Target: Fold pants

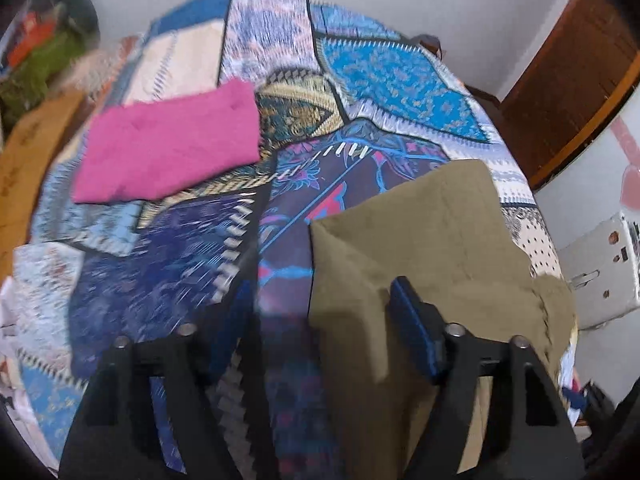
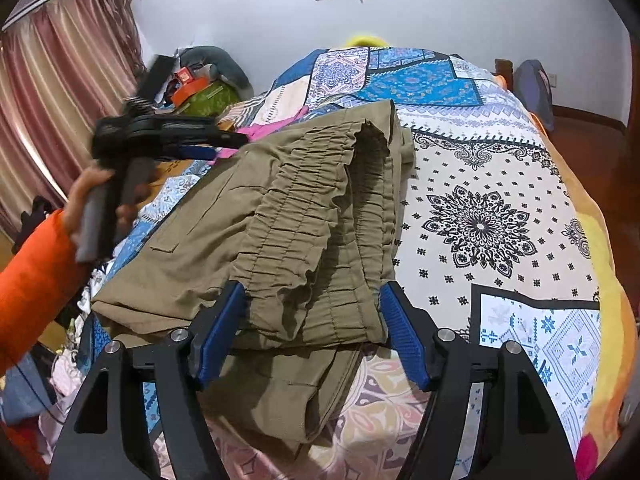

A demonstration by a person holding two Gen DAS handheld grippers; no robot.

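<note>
Olive-khaki pants (image 2: 280,232) lie folded on the patchwork bedspread, elastic waistband bunched on top. My right gripper (image 2: 312,332) is open, its blue pads either side of the waistband's near edge. My left gripper (image 2: 208,148), held by a hand in an orange sleeve, hovers over the pants' far left side in the right wrist view. In the left wrist view the left gripper (image 1: 328,332) is open; the pants (image 1: 420,248) lie under its right finger (image 1: 416,336). The view is blurred.
A folded pink garment (image 1: 168,148) lies on the bedspread (image 1: 380,76) beyond the pants. Clutter (image 2: 200,88) is piled at the bed's far left by a curtain (image 2: 52,100). A white box (image 1: 600,268) stands right of the bed.
</note>
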